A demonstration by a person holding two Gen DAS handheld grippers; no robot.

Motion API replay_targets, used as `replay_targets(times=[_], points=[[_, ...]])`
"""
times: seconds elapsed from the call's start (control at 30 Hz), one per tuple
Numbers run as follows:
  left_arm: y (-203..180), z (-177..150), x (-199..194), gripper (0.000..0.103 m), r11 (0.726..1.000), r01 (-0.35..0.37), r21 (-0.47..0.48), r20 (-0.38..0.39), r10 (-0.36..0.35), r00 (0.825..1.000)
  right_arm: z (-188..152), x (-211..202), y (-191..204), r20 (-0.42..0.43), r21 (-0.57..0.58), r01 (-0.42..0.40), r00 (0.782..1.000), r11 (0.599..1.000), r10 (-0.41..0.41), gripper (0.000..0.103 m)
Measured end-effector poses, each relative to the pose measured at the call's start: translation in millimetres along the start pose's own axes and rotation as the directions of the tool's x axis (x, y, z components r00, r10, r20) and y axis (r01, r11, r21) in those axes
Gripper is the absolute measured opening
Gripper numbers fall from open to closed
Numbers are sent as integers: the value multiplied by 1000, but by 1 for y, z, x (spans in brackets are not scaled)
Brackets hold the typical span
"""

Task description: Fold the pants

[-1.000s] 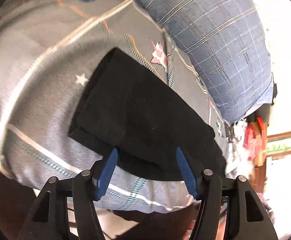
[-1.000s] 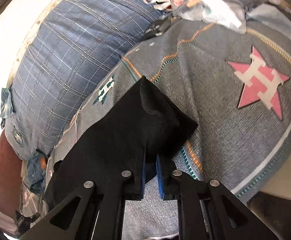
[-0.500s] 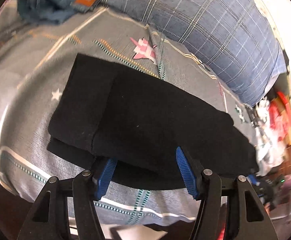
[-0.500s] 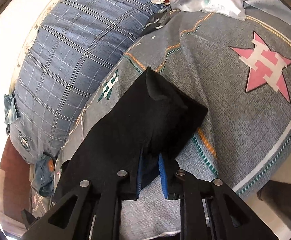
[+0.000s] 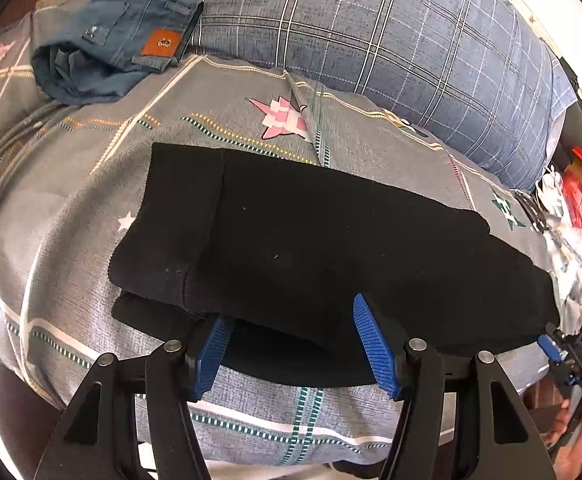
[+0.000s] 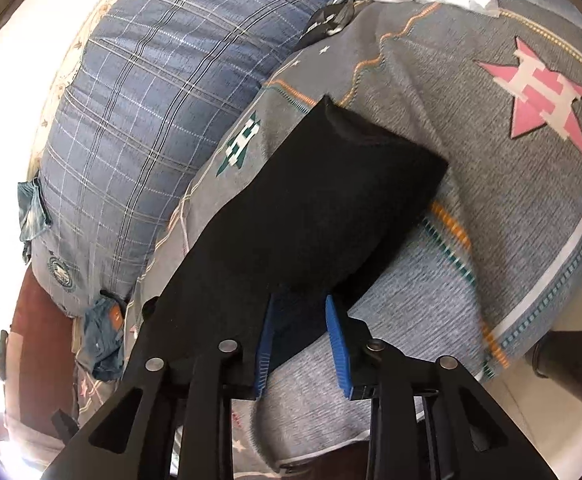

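Black pants (image 5: 331, 248) lie folded in a long strip on the grey patterned bedspread (image 5: 211, 128). My left gripper (image 5: 291, 350) stands open over their near edge; the blue pads sit wide apart and press on nothing. In the right wrist view the narrow end of the pants (image 6: 331, 200) stretches away from my right gripper (image 6: 301, 344). Its jaws are opening, with the pants' near edge lying loose between the pads (image 6: 337, 340). The right gripper's blue tip (image 5: 549, 350) shows at the pants' far right end in the left wrist view.
A blue plaid pillow (image 5: 371, 40) runs along the back of the bed. Crumpled denim jeans (image 5: 111, 52) lie at the back left. Plastic bags and red clutter (image 5: 571, 220) pile up beyond the right end. The bed's front edge is just below both grippers.
The right jaws, shut on the pants' edge a second ago, have parted. The left gripper has swung and rolled, so the whole folded strip and the jeans now show.
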State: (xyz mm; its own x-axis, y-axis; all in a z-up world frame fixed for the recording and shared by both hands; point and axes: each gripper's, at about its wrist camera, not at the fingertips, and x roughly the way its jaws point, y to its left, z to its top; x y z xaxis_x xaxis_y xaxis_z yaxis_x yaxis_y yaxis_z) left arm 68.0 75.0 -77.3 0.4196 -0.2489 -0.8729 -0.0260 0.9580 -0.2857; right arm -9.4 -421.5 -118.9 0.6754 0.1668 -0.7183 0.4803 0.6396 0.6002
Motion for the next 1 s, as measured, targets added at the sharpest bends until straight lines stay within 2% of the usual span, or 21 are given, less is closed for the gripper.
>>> replay_targets(times=[0.4,0.47,1.0], points=[[-10,-10,-9,61,996,-54,74,51,50,997,-16,14,17,-65,-30,-1,998,1000,-1,34],[-11,-11,-8,61,995,-59,81,51,55,997,-17,15,19,-68,-31,4,998,999,-6,37],[-9,-9,-6,61,994,-66,87,43,62,997,-21,26,30,-94,-38,-1,996,999,-3,39]])
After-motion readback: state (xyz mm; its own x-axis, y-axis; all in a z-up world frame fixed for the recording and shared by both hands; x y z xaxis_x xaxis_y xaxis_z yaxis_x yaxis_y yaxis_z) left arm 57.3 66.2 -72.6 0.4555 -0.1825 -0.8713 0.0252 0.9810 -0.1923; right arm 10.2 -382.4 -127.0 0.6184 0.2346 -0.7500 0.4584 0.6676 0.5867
